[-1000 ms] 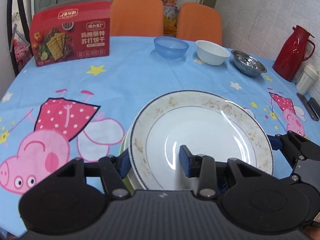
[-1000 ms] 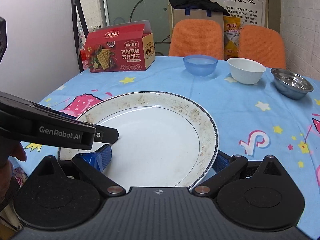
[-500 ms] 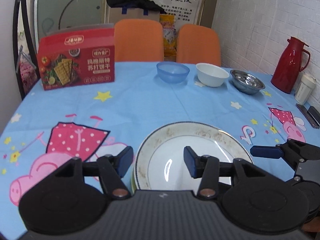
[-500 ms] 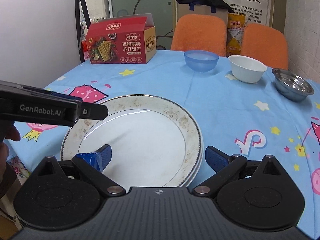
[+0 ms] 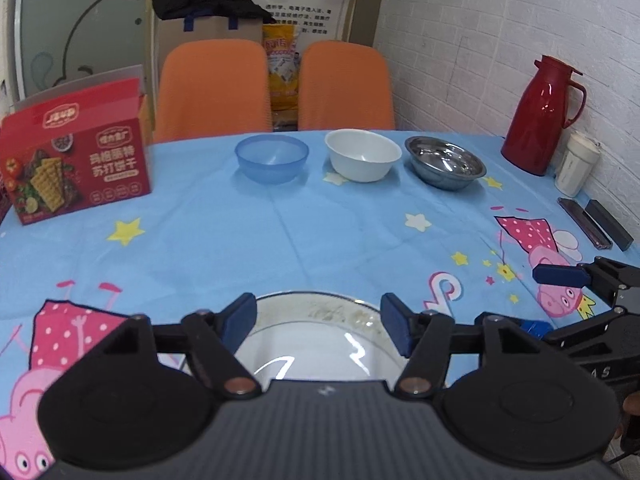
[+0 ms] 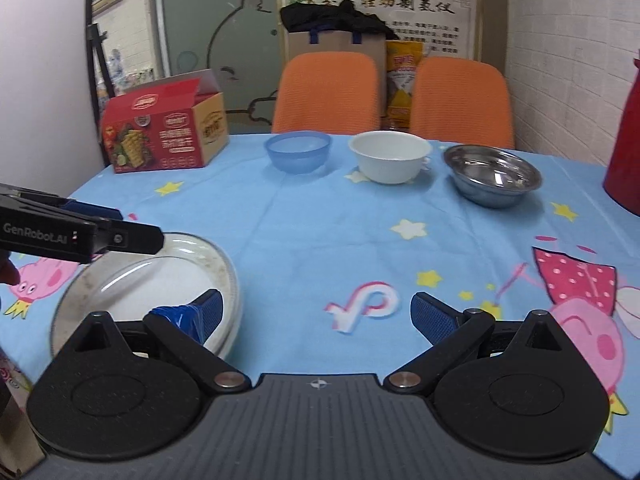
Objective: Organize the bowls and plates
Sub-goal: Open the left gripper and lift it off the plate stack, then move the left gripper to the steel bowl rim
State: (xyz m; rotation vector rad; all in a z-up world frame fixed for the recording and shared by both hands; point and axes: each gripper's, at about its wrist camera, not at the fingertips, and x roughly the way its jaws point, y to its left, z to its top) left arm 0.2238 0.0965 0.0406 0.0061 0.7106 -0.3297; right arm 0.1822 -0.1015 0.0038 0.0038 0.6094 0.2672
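Both grippers have drawn back from the white speckled-rim plate stack (image 6: 156,280) near the table's front edge, the left gripper (image 5: 318,326) opening with nothing pinched, the right gripper (image 6: 316,312) spread wide and empty, so next approach the 3 far bowls squarely.

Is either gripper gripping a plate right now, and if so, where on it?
Neither. The left gripper is opening above the plate; the right gripper is open and empty.
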